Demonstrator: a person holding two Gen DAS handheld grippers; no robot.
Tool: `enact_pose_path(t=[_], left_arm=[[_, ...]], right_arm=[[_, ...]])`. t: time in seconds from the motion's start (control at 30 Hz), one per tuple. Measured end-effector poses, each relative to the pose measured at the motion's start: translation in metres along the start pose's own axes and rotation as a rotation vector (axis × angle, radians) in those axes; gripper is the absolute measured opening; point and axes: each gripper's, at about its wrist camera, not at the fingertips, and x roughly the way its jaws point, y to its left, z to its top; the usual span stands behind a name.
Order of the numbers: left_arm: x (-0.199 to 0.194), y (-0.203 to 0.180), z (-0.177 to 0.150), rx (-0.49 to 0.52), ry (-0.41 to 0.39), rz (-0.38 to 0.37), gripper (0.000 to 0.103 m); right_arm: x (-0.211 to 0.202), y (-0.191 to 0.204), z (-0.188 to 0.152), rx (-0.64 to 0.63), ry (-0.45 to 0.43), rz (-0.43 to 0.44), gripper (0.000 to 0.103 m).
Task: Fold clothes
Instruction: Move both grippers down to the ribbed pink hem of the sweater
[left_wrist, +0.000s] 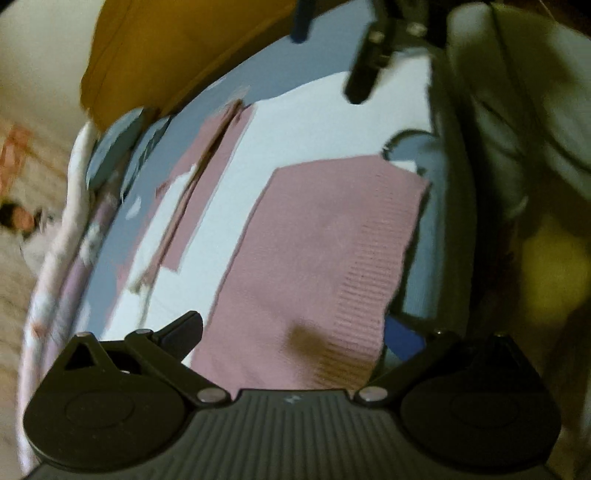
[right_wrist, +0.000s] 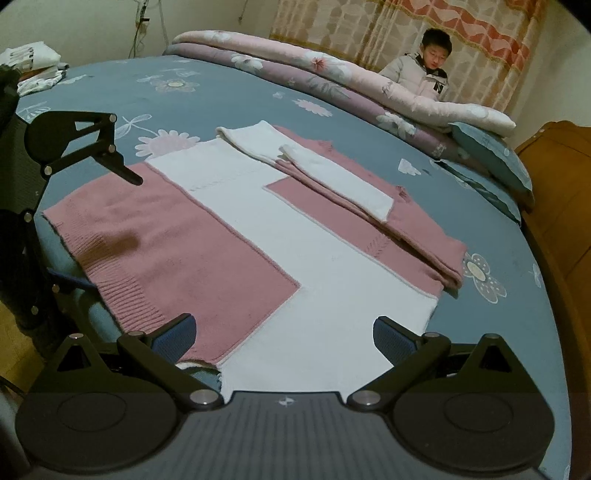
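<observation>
My left claw (right_wrist: 122, 166) hangs over the ribbed hem at the left edge of the sweater (right_wrist: 229, 236), its black metal fingers spread apart with nothing between them; in its own blurred view the pink knit fills the gap between the two arms. The sweater is a soft knit in blocks of dusty pink and white, lying flat on the bedsheet (right_wrist: 498, 206), which is smooth grey-blue cotton printed with pale daisies. The pink block at the left has a band of fine vertical ribbing along its outer edge, and a darker smudge sits on it there. A broad white band runs across the middle. The sweater's long axis runs from my claws at the near edge away towards the far right of the bed, and the folded sleeves (right_wrist: 332, 173), pink under white, lie as a narrow strip slanting the same way across the body. My right claw (right_wrist: 284, 334) is released too, its blue textured pads wide apart and low over the near white edge of the sweater, gripping nothing. Farther back a thick quilt (right_wrist: 332, 74) in pink and mauve with flowers is rolled along the far side of the bed, and a person in a pale puffy jacket (right_wrist: 417, 81) sits behind it. At the far right stands an orange-brown wooden bed frame (right_wrist: 554, 155).
</observation>
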Motion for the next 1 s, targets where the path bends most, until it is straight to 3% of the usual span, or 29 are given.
enact_pose_path(t=[0.1, 0.4, 0.67, 0.93, 1.0], left_arm=[[0.002, -0.004, 0.004, 0.05, -0.006, 0.016, 0.102], [0.017, -0.009, 0.034, 0.031, -0.071, 0.037, 0.102], [0.01, 0.013, 0.013, -0.039, -0.032, 0.067, 0.102], [0.004, 0.023, 0.013, -0.083, -0.042, 0.085, 0.102], [0.004, 0.022, 0.013, -0.079, -0.043, 0.083, 0.102]], right_arm=[[0.0, 0.001, 0.0, 0.006, -0.004, 0.001, 0.103], [-0.004, -0.001, 0.002, 0.055, -0.039, 0.021, 0.103], [-0.003, 0.004, -0.006, 0.048, -0.029, 0.041, 0.103], [0.023, 0.054, 0.005, -0.115, -0.01, 0.122, 0.103], [0.035, 0.068, 0.01, -0.162, 0.013, 0.114, 0.098]])
